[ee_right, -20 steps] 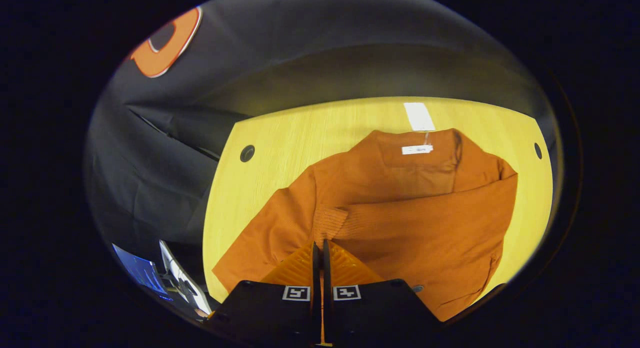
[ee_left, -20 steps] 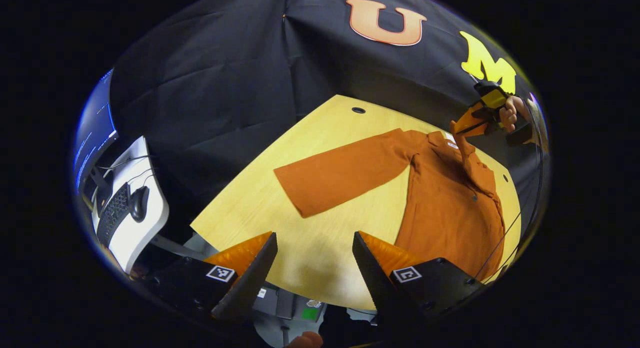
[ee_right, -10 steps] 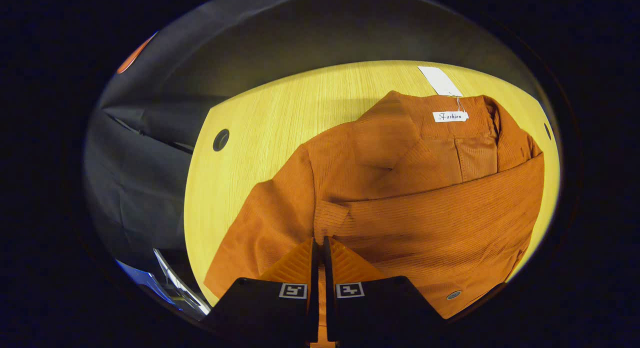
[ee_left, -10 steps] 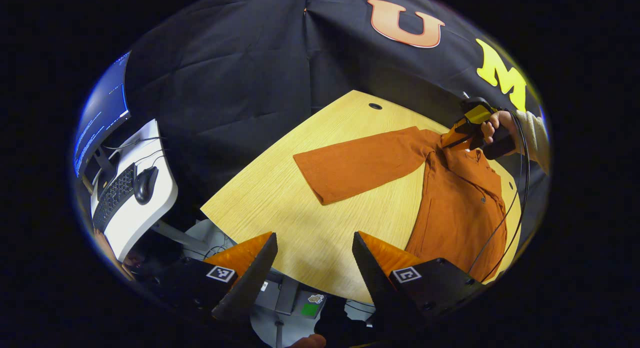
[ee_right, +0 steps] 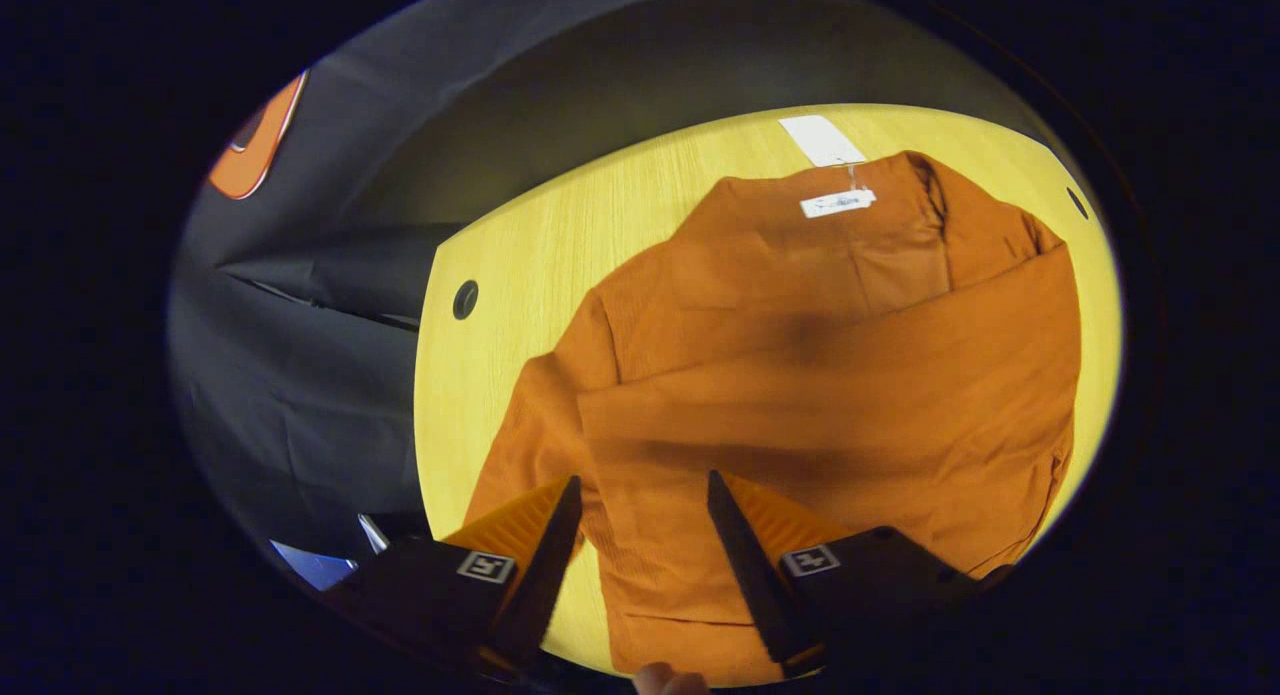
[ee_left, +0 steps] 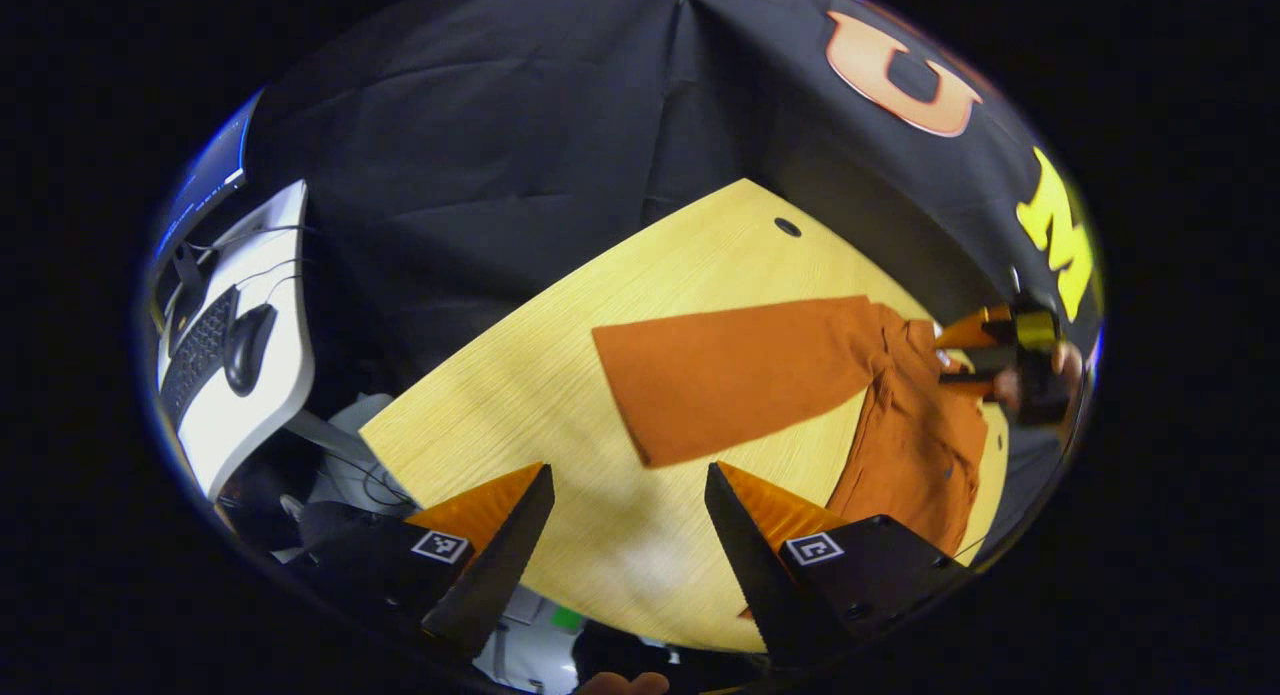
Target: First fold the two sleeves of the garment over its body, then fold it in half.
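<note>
The rust-orange corduroy garment (ee_right: 800, 395) lies flat on the pale wooden counter (ee_right: 500, 375), just beyond the right tongs (ee_right: 640, 525), whose jaws stand apart and empty, one sleeve (ee_right: 830, 415) folded across its body. The left tongs (ee_left: 630, 520) hang spread wide (holding nothing) near the other sleeve (ee_left: 730, 375), stretched sideways.
</note>
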